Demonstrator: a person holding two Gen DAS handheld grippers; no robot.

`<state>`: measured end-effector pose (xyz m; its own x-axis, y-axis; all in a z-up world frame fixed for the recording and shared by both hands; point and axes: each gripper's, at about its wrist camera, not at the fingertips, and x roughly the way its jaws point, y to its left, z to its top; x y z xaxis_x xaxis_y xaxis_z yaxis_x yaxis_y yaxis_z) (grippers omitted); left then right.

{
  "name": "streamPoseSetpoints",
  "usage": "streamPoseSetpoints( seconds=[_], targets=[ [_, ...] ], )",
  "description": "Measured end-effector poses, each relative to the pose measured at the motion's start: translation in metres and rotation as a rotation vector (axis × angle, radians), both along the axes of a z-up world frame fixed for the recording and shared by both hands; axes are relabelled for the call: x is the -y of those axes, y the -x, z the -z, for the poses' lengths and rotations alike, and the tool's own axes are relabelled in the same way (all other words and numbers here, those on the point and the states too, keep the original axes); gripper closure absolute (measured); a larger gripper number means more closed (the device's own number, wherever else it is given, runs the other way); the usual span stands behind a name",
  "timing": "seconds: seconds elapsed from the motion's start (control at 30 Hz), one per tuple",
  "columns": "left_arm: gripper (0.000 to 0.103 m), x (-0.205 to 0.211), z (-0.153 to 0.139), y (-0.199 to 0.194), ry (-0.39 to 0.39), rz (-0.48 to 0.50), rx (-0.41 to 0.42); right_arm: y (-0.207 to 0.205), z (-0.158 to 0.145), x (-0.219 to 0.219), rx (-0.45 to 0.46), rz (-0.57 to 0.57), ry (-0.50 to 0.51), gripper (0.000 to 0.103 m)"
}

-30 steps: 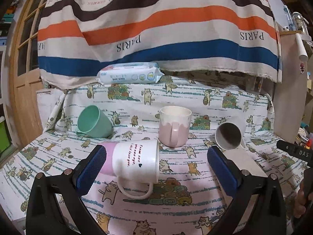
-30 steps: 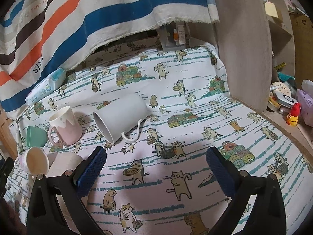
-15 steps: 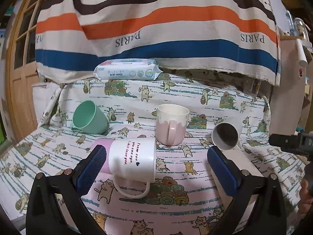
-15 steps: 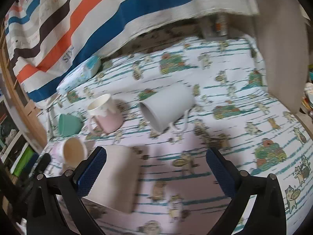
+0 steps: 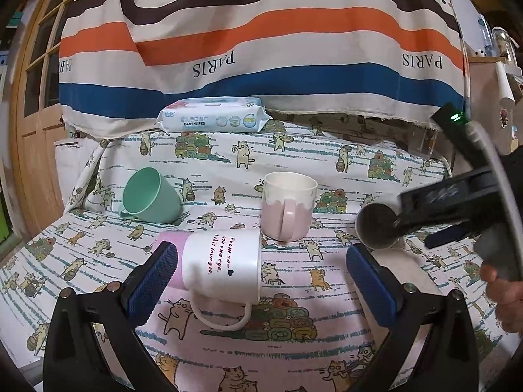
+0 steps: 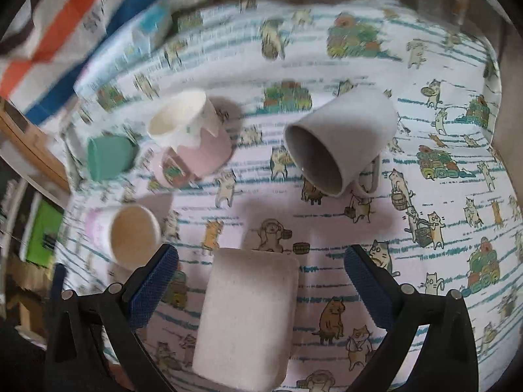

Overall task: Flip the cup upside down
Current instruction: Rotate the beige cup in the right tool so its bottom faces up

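A grey mug [image 6: 340,143] lies on its side on the cat-print cloth, mouth toward my right gripper [image 6: 261,281], which is open and empty above and short of it. In the left wrist view the grey mug [image 5: 376,225] is partly hidden behind the right gripper's body. A white and pink mug with red writing [image 5: 222,264] lies on its side between the fingers of my open left gripper [image 5: 261,277]; it also shows in the right wrist view [image 6: 130,235]. A pink and cream mug [image 5: 287,209] stands upright. A green cup [image 5: 150,196] lies on its side.
A pale rectangular pad [image 6: 248,323] lies on the cloth under my right gripper. A pack of baby wipes [image 5: 212,119] sits at the back under a striped hanging cloth [image 5: 261,49]. A wooden door [image 5: 29,114] stands at the left.
My right gripper has swung left and tilted down over the table, toward the grey mug, and now enters the left wrist view. The left gripper has moved in slightly on the white mug.
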<state>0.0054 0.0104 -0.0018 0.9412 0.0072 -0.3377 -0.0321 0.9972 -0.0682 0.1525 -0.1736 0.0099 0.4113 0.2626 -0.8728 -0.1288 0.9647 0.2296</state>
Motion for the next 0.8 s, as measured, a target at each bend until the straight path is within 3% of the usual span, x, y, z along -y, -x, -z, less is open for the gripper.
streamPoseSetpoints(
  seconds=[0.23,0.37,0.6,0.8],
  targets=[
    [0.000,0.002,0.000,0.000,-0.017,0.004,0.002,-0.012,0.027,-0.021,-0.092,-0.046,0.039,0.014],
    [0.000,0.004,-0.001,0.001,-0.022,0.004,0.006,-0.012,0.038,-0.024,-0.116,-0.057,0.047,0.033],
    [0.000,0.007,-0.002,0.003,-0.041,0.006,0.021,0.000,0.030,-0.014,-0.064,-0.032,-0.029,0.034],
    [0.000,0.013,-0.003,0.006,-0.070,0.012,0.035,0.018,0.000,-0.002,0.031,-0.031,-0.004,0.034]
  ],
)
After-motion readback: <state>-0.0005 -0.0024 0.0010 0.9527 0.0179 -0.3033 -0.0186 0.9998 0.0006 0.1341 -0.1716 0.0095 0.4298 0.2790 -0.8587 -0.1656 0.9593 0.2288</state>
